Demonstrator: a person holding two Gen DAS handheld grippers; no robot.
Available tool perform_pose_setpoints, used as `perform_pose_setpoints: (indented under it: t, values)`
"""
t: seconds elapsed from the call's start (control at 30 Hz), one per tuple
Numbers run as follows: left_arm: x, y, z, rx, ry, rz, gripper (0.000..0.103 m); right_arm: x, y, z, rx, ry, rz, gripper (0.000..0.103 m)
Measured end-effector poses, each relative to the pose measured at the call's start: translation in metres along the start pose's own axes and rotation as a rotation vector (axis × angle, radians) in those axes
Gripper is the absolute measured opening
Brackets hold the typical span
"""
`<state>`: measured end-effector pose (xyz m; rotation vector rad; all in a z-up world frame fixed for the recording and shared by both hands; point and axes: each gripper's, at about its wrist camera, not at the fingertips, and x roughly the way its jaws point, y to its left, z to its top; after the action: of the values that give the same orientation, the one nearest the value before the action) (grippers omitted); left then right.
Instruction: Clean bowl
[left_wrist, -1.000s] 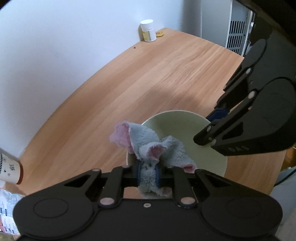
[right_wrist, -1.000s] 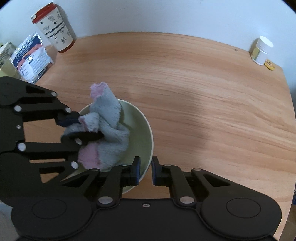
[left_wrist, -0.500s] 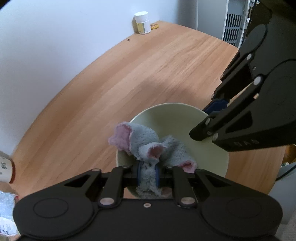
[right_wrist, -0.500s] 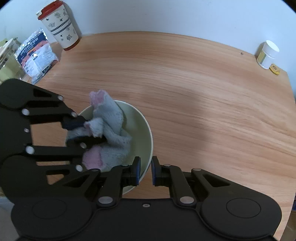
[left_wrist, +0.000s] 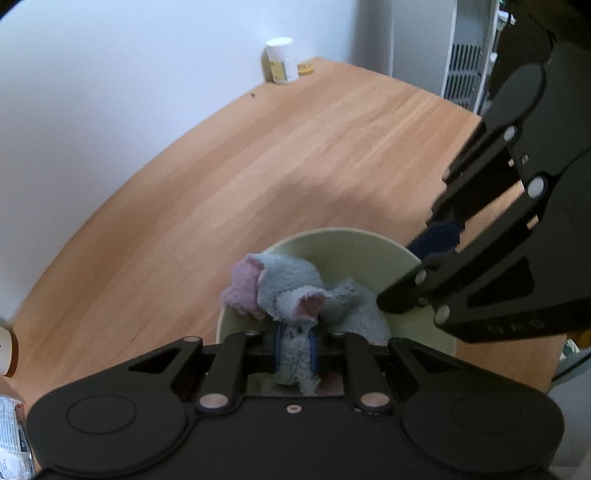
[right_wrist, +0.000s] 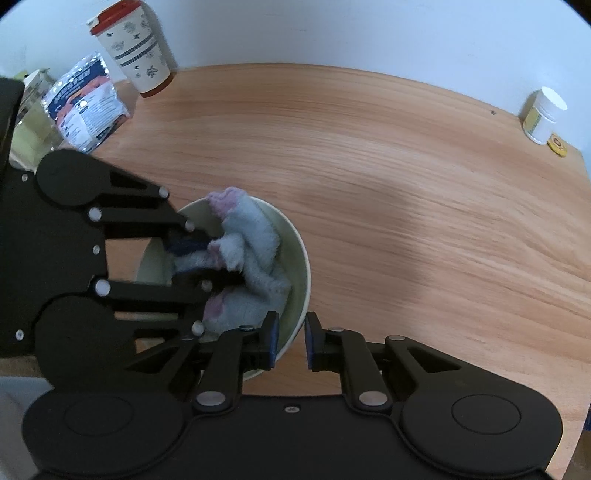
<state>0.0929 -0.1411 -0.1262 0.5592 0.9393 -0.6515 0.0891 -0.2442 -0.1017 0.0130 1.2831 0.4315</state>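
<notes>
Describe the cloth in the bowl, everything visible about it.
The cloth is fluffy grey terry with pink patches at its folded corners. It sits bunched and crumpled inside the pale green bowl, one corner poking above the rim. The left gripper is shut on a fold of it, pressing it against the bowl's inside.

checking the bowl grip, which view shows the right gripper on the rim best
The right wrist view: the right gripper straddles the bowl rim, one finger inside, one outside. The left wrist view shows that gripper side-on, its tips blocking the rim.
</notes>
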Motion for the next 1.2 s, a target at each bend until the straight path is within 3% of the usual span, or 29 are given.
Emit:
perform_pose_setpoints:
  t: [0.37,0.9,1.03,1.2]
  values:
    - [-0.027,0.0,0.008,0.025,-0.058,0.058,0.013,-0.003,0.001,0.002,-0.054,-0.01,0.013,0.018]
    - [-0.007,0.001,0.005,0.079,-0.06,-0.084,0.013,-0.007,0.001,0.004,-0.1,-0.002,0.009,0.021]
    - [-0.01,0.0,0.003,0.089,-0.066,-0.1,0.013,-0.02,-0.008,0.004,-0.058,0.009,0.051,0.025]
    - [-0.021,-0.006,0.0,0.119,-0.085,-0.159,0.013,-0.047,-0.034,0.014,0.047,-0.076,0.129,0.026]
